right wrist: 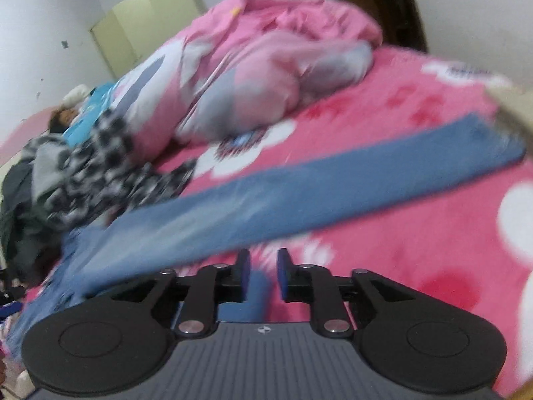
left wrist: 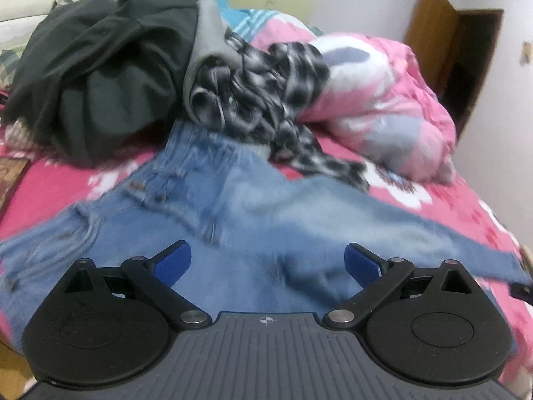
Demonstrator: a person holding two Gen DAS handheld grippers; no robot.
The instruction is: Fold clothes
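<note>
Blue jeans (left wrist: 233, 206) lie spread on the pink flowered bedsheet (left wrist: 50, 186), waistband toward the clothes pile. My left gripper (left wrist: 268, 261) hovers over the crotch area, its blue-padded jaws wide open with nothing between them. In the right wrist view one jeans leg (right wrist: 299, 193) stretches diagonally toward the bed's right edge. My right gripper (right wrist: 264, 275) is just in front of that leg, its jaws a narrow gap apart. A bit of denim shows low in the gap, but the pads do not press on it.
A pile of dark and grey garments (left wrist: 100, 66) and a black-and-white checked garment (left wrist: 276, 100) lie behind the jeans. A bunched pink quilt (left wrist: 383, 100) fills the back right. A wooden door (left wrist: 443, 33) stands beyond the bed. Both views are blurred.
</note>
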